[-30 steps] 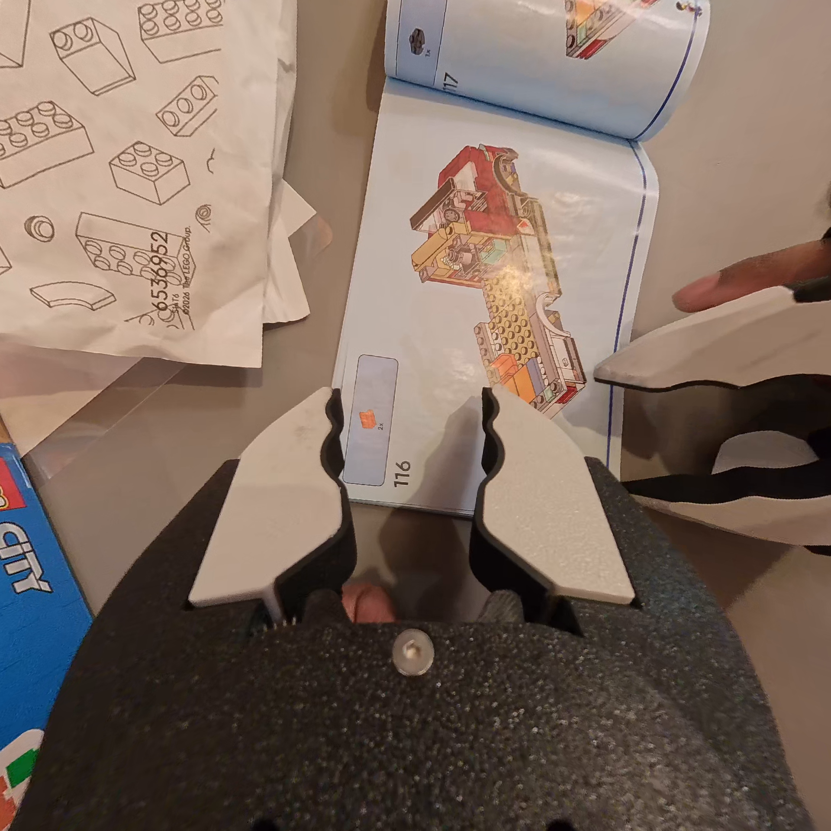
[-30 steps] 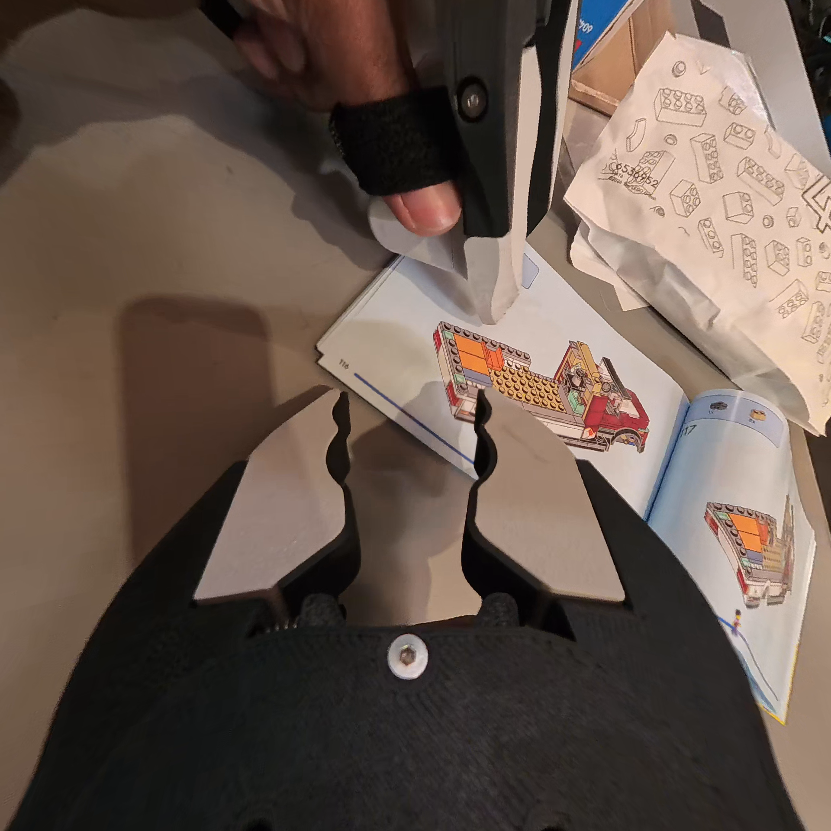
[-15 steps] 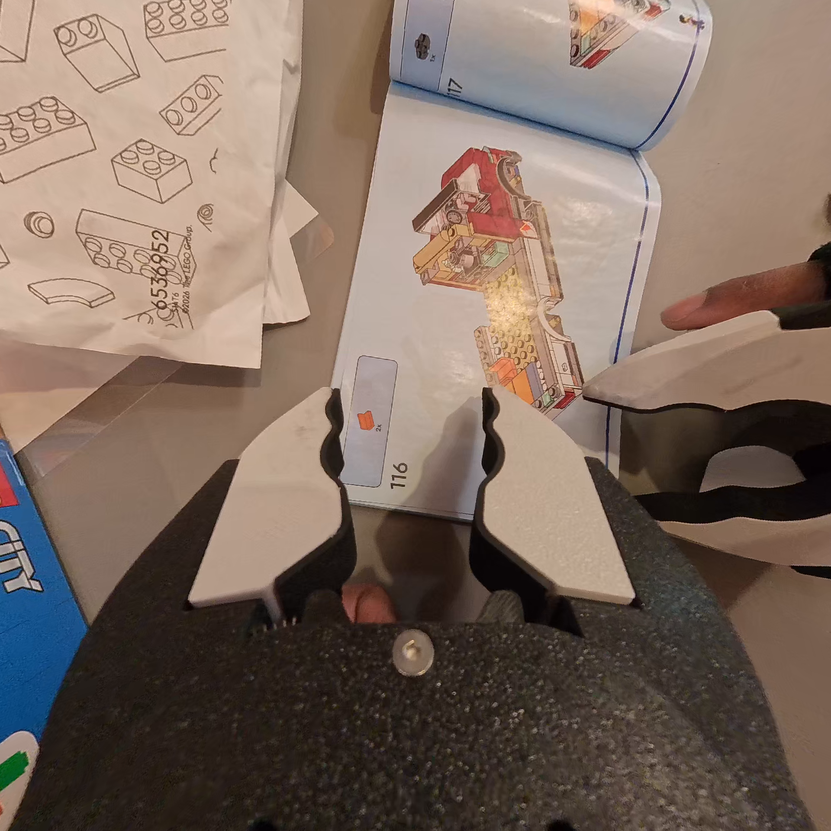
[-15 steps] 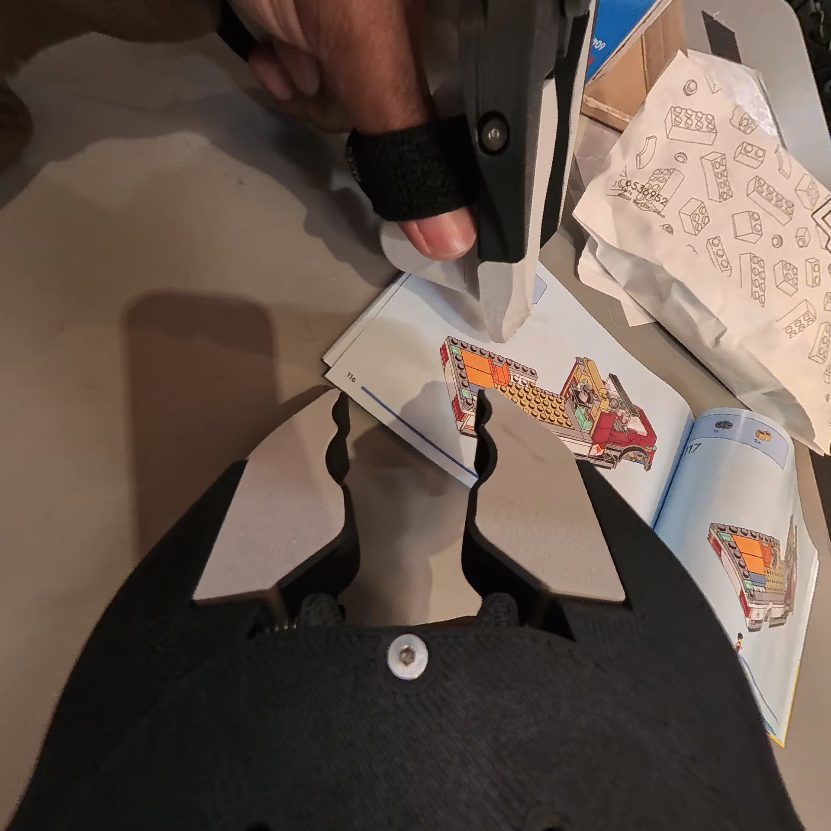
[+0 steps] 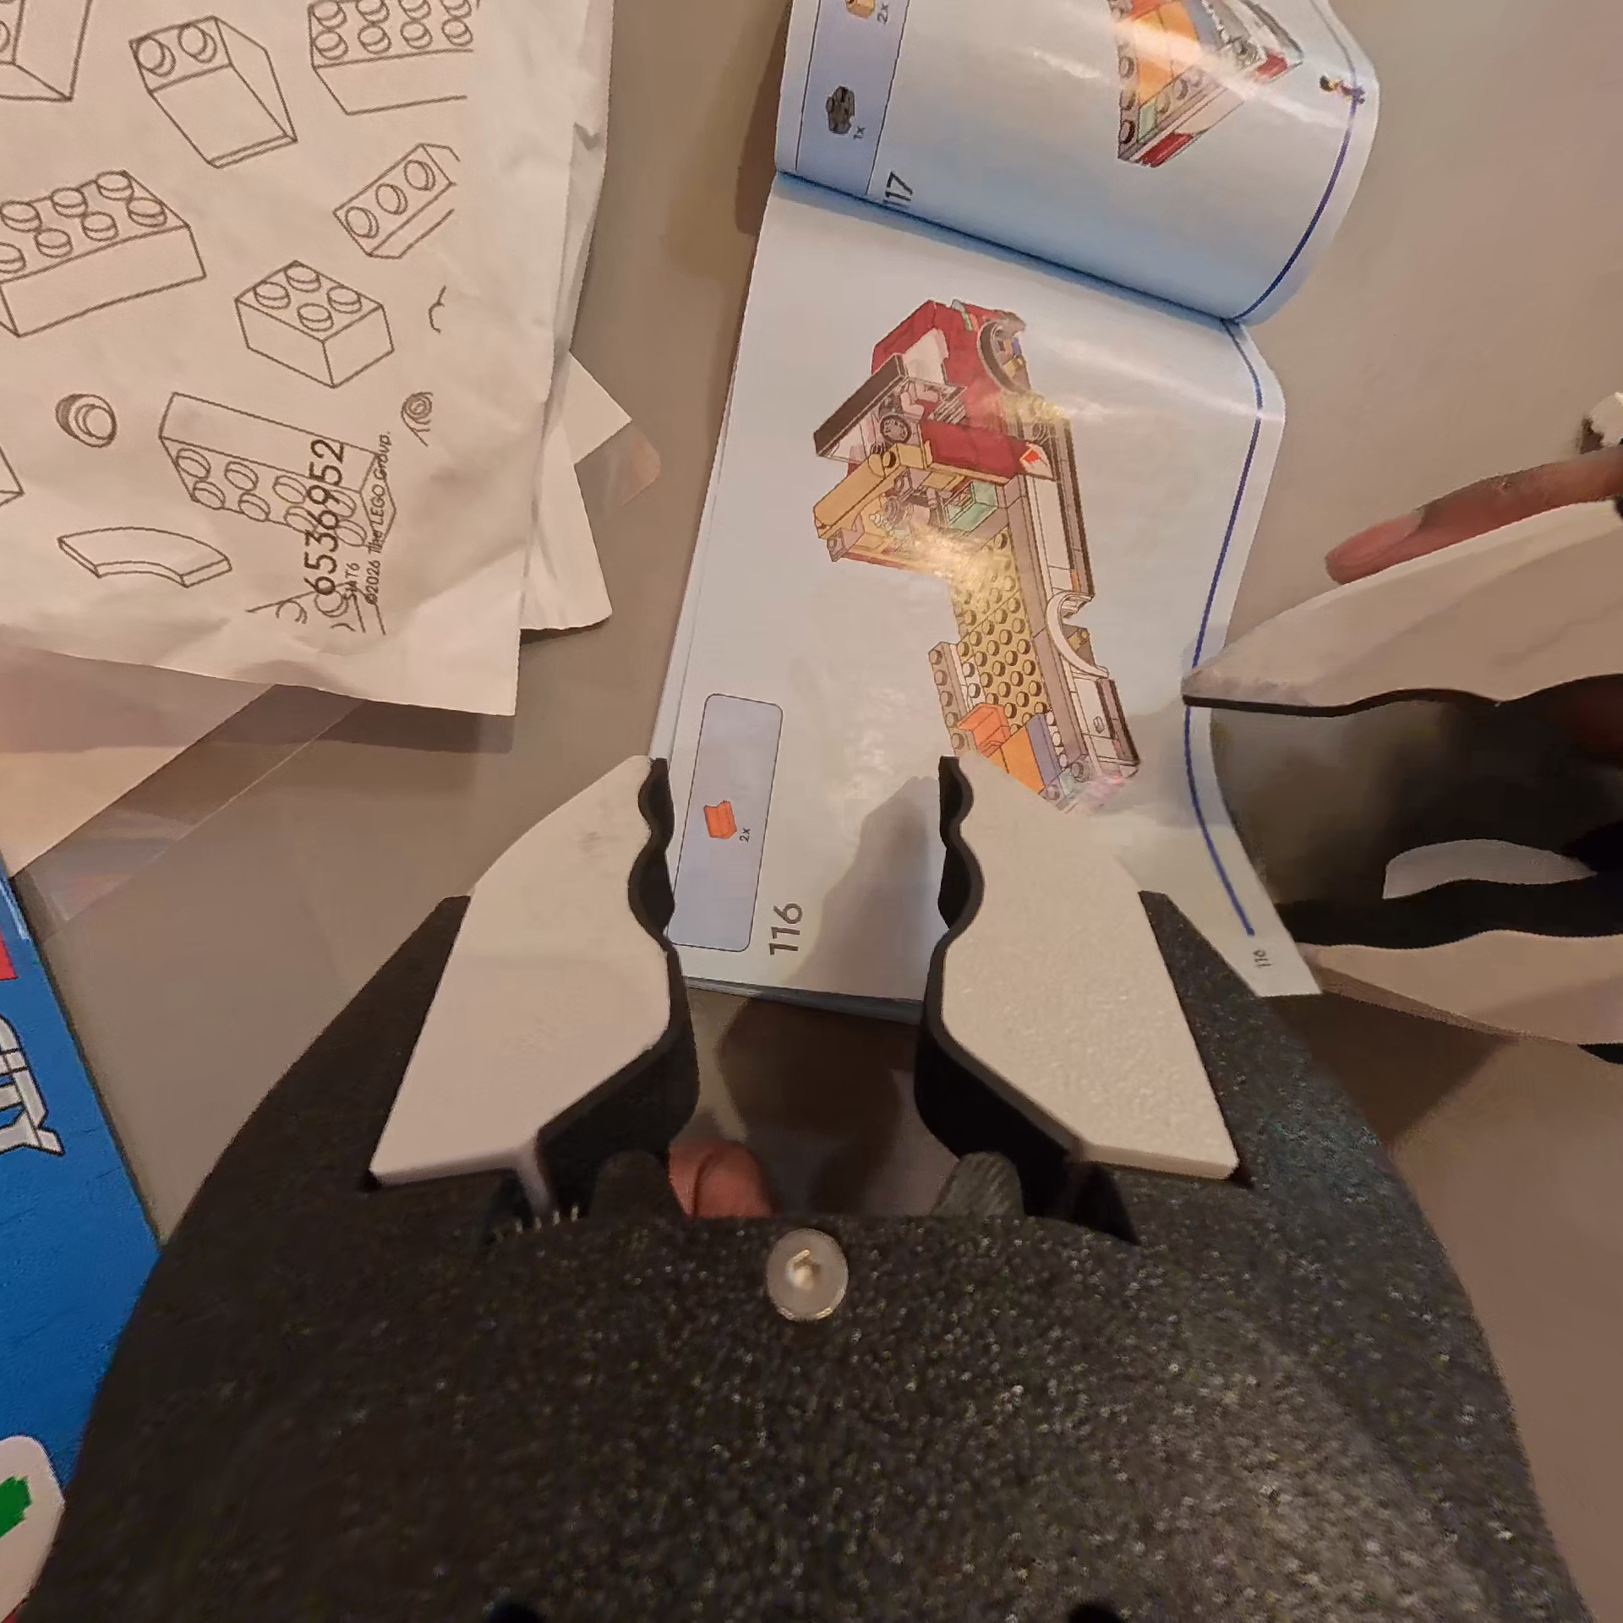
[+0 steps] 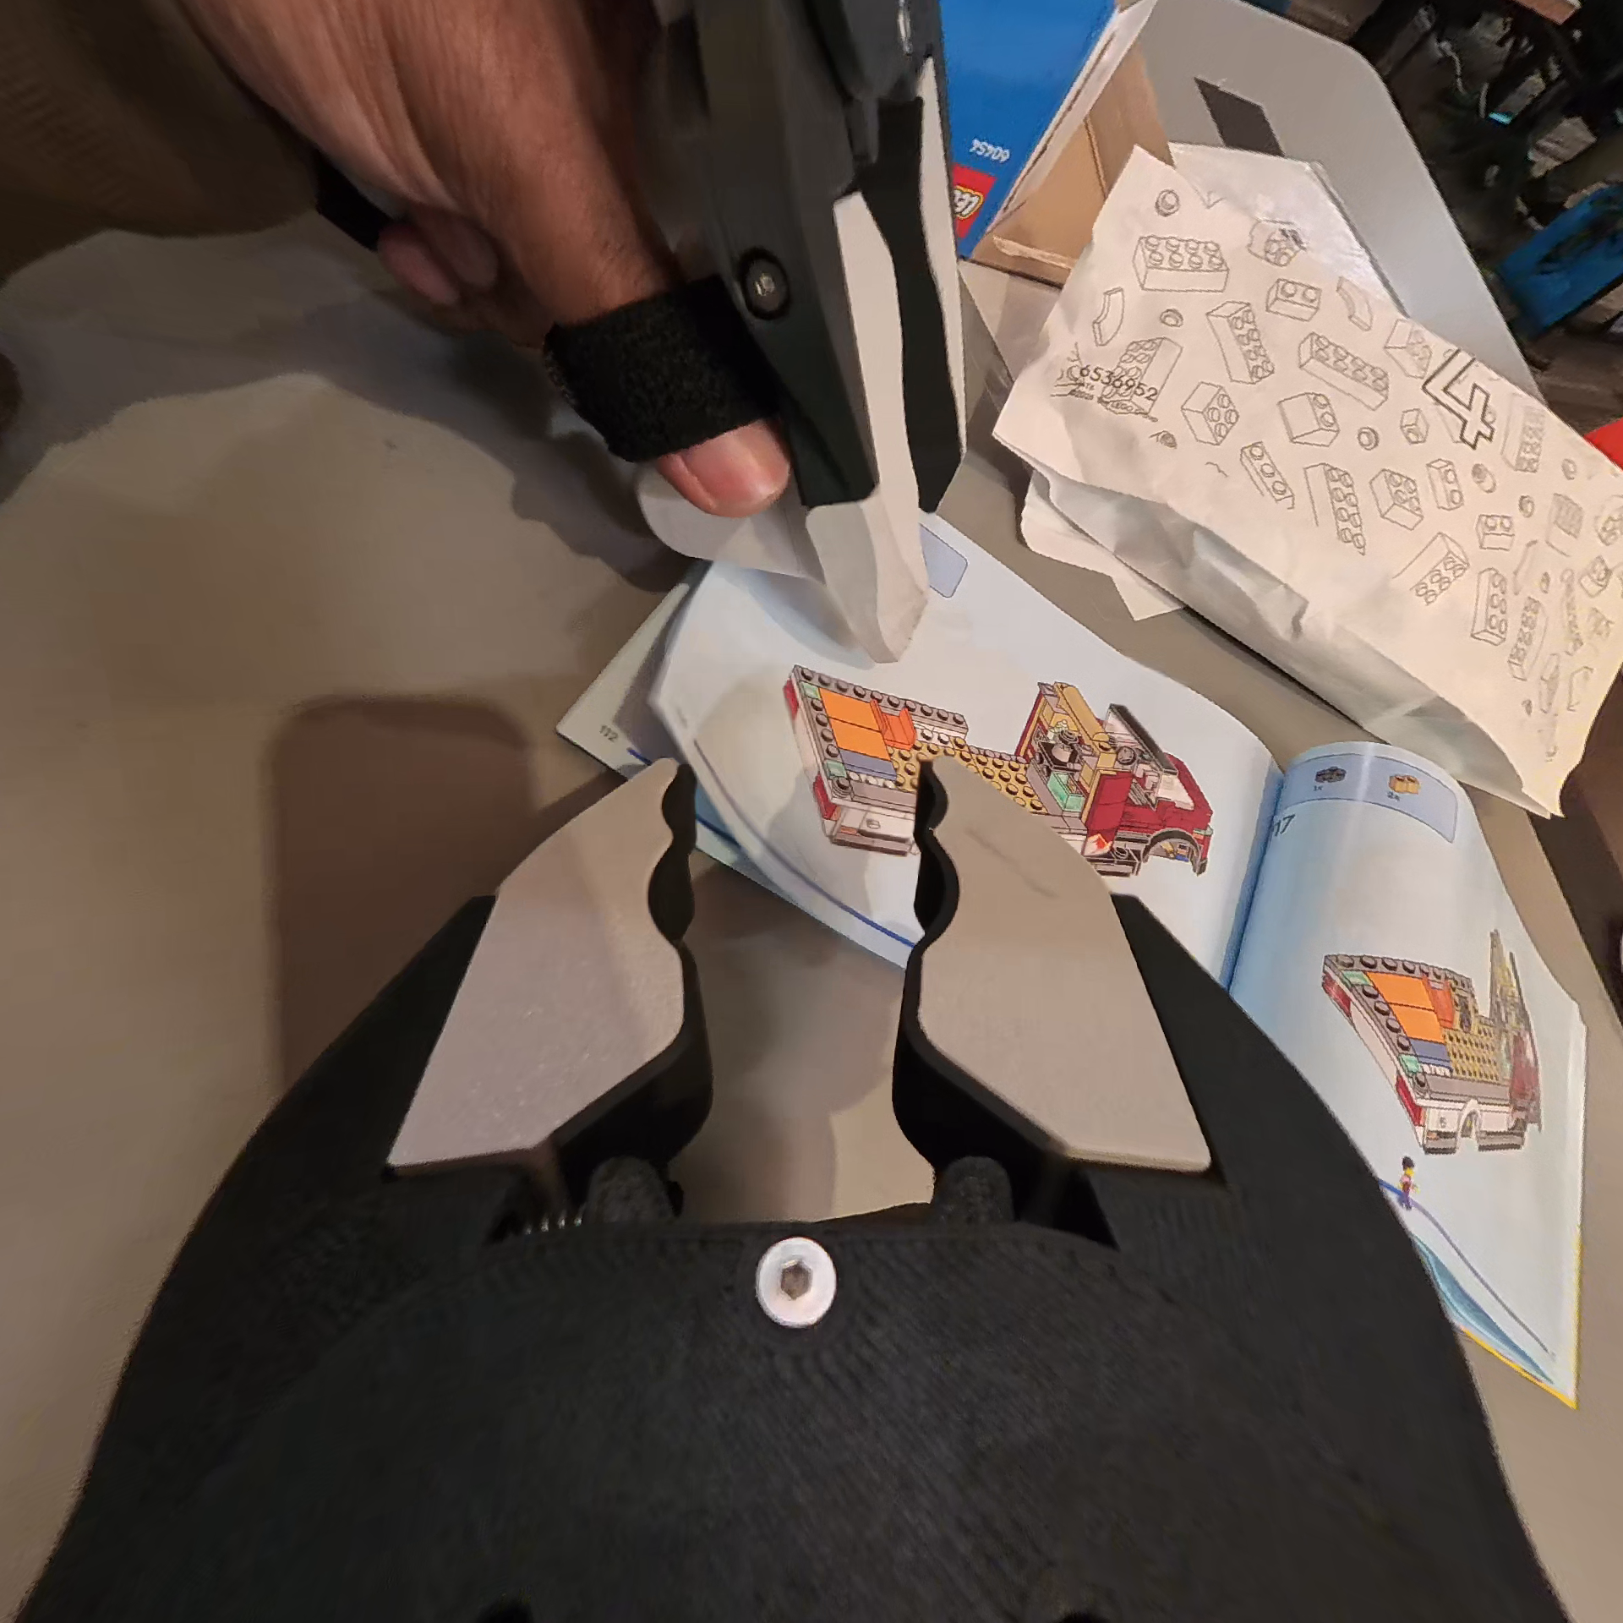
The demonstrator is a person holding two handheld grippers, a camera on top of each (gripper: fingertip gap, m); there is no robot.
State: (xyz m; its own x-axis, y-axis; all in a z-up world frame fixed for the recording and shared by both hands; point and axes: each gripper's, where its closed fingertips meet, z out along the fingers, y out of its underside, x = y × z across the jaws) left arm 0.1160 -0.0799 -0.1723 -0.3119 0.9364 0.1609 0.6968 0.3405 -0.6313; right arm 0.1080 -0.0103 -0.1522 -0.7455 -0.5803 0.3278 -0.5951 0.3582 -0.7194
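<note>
Page numerals are showing on the booklet (image 5: 878, 685), a printed code on the white bag (image 5: 474, 290), and a logo on the blue box (image 5: 61, 1229).

Open instruction booklet (image 6: 1010, 694) flat on grey table (image 6: 220, 615), pale blue pages showing a red truck build, near page corner lifted, far page curled.

Your views are lit warm and fairly dim, with glare on the booklet (image 5: 992, 562) page. Soft shadows fall on the table (image 6: 176, 790); edges bow from wide-angle distortion, corners slightly blurred.
</note>
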